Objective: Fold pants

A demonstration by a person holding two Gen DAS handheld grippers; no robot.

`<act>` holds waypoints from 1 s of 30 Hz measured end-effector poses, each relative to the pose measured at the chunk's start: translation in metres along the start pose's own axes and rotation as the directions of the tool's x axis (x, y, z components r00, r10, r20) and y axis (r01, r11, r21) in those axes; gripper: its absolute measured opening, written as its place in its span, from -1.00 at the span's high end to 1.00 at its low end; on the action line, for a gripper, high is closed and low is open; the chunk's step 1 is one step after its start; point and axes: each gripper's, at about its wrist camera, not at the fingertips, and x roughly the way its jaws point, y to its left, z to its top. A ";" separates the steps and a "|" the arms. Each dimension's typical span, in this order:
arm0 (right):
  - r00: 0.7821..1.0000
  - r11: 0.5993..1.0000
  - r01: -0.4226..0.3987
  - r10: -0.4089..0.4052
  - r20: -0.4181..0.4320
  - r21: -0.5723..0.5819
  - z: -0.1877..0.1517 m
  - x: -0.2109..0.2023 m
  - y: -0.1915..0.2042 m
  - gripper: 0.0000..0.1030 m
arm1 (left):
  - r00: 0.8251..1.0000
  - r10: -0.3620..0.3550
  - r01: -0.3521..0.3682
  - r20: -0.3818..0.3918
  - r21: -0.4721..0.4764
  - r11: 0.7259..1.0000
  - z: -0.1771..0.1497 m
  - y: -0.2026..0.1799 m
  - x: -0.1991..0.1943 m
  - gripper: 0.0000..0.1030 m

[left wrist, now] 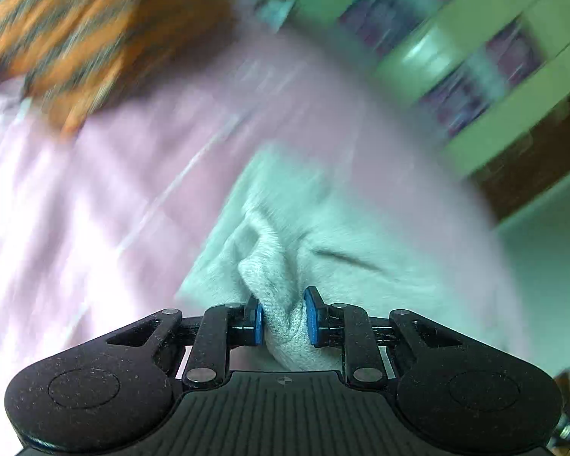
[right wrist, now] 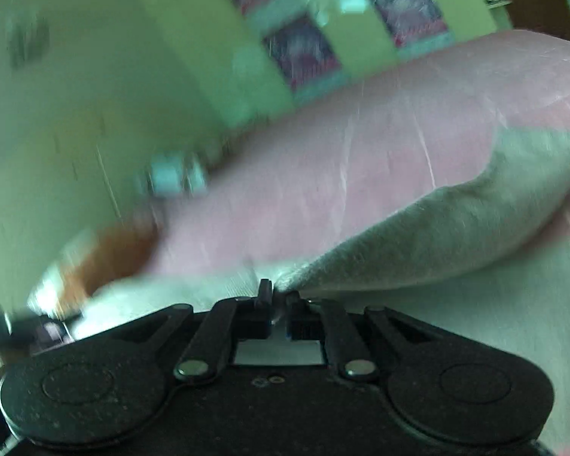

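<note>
The pants are pale grey knit fabric lying on a pink bedsheet. My left gripper is shut on a bunched fold of the pants between its blue pads. In the right wrist view the pants stretch up and to the right, lifted off the sheet. My right gripper is shut on a thin edge of the pants. Both views are blurred by motion.
An orange patterned cushion lies on the bed at the upper left; an orange shape shows in the right wrist view. A green wall with dark window panes stands behind the bed. A small pale object sits by the bed's edge.
</note>
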 end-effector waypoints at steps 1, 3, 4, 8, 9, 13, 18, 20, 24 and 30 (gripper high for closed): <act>0.996 0.999 0.041 -0.039 -0.082 0.017 -0.012 0.016 -0.006 1.00 | 0.999 -0.020 0.022 0.035 -0.034 0.999 -0.005 0.004 -0.001 0.56; 0.998 0.999 0.044 -0.043 -0.045 0.018 -0.025 0.019 -0.011 1.00 | 0.997 -0.034 0.040 0.064 -0.096 0.995 -0.007 0.006 -0.003 0.56; 0.998 0.998 0.050 -0.048 -0.037 0.040 -0.024 0.018 -0.011 1.00 | 0.998 -0.024 0.029 0.065 -0.084 0.996 -0.007 0.003 -0.002 0.56; 0.997 0.997 0.072 -0.071 -0.035 0.037 -0.017 0.018 -0.003 0.94 | 0.998 -0.027 0.034 0.064 -0.113 0.993 0.000 0.002 0.001 0.56; 0.996 0.997 0.076 -0.075 -0.039 0.032 -0.017 0.019 -0.003 0.94 | 0.997 -0.032 0.040 0.070 -0.116 0.992 0.002 0.000 0.000 0.56; 0.999 0.999 0.034 -0.034 0.001 -0.006 -0.003 0.005 0.018 1.00 | 0.993 -0.075 0.083 0.095 -0.081 0.993 0.011 0.000 -0.015 0.56; 1.000 0.998 -0.029 0.030 0.008 -0.050 -0.005 -0.016 0.020 1.00 | 0.993 -0.065 0.066 0.095 -0.007 0.998 0.031 -0.004 -0.037 0.56; 0.999 0.998 -0.001 -0.002 -0.043 -0.064 -0.015 -0.001 0.014 1.00 | 0.998 0.065 -0.065 -0.005 0.051 0.997 0.027 -0.003 -0.012 0.56; 0.996 0.999 0.032 -0.032 -0.077 -0.006 -0.026 0.020 0.005 0.94 | 0.995 0.103 -0.103 0.007 0.041 0.994 0.017 0.000 -0.004 0.51; 0.998 0.999 0.042 -0.043 -0.052 -0.016 -0.022 0.010 0.001 0.95 | 0.992 0.097 -0.105 0.083 0.106 0.989 0.010 -0.012 -0.016 0.52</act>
